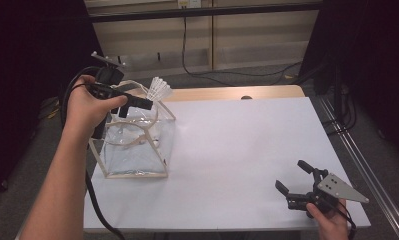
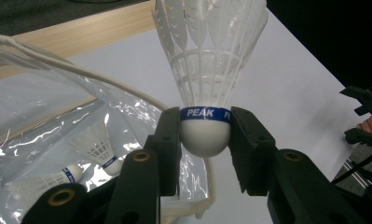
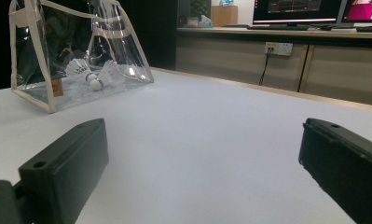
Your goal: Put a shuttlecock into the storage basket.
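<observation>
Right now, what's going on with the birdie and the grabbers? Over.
Left gripper shut on shuttlecock, above clear bag. Right gripper open, low over table. Two more shuttlecocks inside bag. Nothing in the way.

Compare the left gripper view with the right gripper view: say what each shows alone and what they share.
Left gripper view alone: the left gripper shut on a shuttlecock by its cork, at a blue band reading PEAK, with the right gripper farther off.

Right gripper view alone: the right gripper's own fingers wide apart over bare table, plus cabinets and monitors behind.

Both: the clear bag with two shuttlecocks inside, and the white tabletop.
</observation>
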Demonstrator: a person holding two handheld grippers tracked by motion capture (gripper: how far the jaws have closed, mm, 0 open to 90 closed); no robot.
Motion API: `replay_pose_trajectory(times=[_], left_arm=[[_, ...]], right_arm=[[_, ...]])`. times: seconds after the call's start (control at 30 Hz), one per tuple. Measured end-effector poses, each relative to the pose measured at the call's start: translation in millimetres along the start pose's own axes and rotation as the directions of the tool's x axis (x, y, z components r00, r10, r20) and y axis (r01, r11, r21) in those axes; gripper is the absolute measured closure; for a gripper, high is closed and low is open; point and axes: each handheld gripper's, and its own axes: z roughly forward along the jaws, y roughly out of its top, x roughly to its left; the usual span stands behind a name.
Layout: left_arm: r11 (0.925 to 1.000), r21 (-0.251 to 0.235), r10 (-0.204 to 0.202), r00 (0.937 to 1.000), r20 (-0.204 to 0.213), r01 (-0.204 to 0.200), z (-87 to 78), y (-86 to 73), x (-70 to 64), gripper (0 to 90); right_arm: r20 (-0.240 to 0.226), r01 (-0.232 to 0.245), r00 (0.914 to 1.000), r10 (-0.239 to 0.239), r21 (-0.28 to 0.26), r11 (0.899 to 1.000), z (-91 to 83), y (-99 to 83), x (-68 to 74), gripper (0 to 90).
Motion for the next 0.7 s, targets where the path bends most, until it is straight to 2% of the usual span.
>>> replay_pose_trajectory(times=[0.3, 0.7], left_arm=[[1.0, -0.002, 0.005, 0.9997, -0.023, -0.005, -2.6, -4.0, 8.9, 65.4], [1.0, 0.001, 0.008, 0.999, -0.043, -0.008, -3.8, -7.5, 13.7, 65.4]], right_arm=[[0.002, 0.0, 1.0, 0.0, 0.002, 1.0, -0.1, 0.0, -0.1, 1.4], [0.001, 0.0, 1.0, 0.0, 0.001, 1.0, -0.1, -0.1, 0.0, 1.4]])
